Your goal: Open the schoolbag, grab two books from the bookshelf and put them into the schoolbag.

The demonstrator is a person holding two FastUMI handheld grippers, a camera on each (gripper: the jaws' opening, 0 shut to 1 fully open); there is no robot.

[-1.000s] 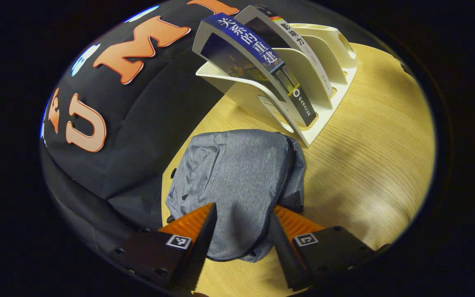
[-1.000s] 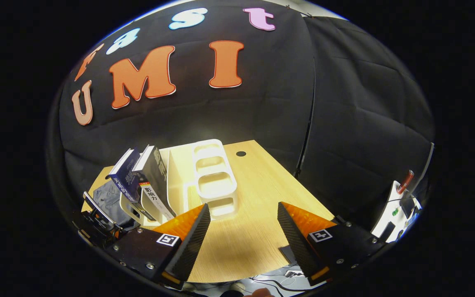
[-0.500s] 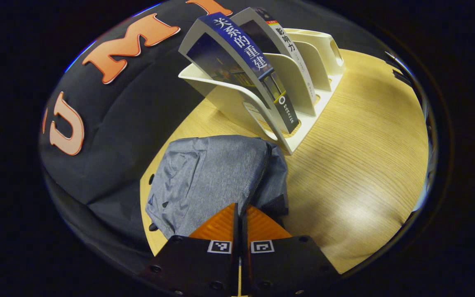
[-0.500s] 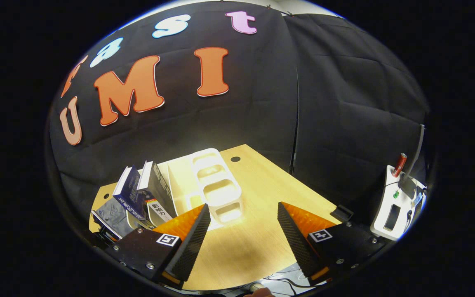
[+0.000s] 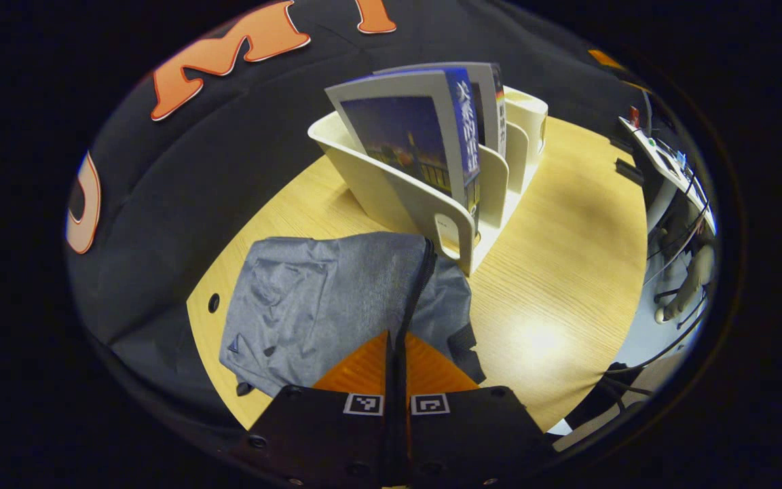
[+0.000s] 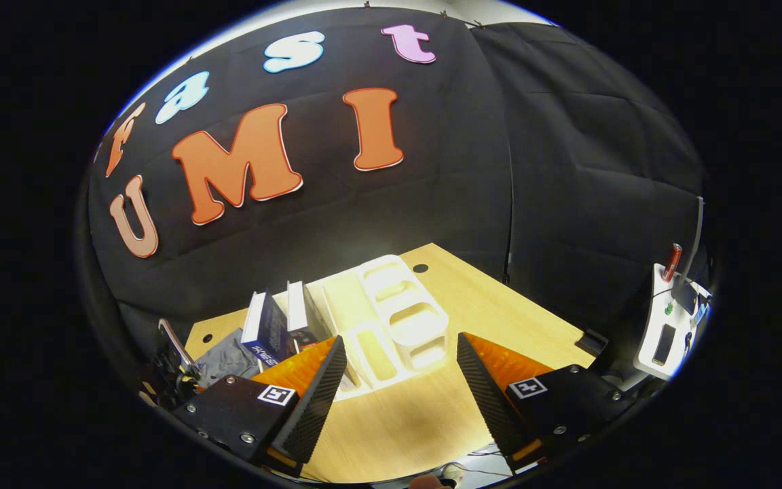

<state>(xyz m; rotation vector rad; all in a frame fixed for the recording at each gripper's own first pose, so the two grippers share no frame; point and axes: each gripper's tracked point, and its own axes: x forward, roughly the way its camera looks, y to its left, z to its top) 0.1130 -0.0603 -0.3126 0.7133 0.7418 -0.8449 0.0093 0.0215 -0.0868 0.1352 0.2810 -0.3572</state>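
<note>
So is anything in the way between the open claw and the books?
Nothing visible blocks it. The right claw is open above bare table, and the books stand in the white rack ahead to its left.

One schoolbag (image 5: 323,292), two books (image 5: 425,129), one bookshelf (image 5: 398,197).

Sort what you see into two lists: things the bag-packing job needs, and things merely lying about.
Job:
schoolbag
blue book
second book
bookshelf
left gripper, shut at the bag's zipper
right gripper, open

Lying about:
table
white stand
cables
</note>
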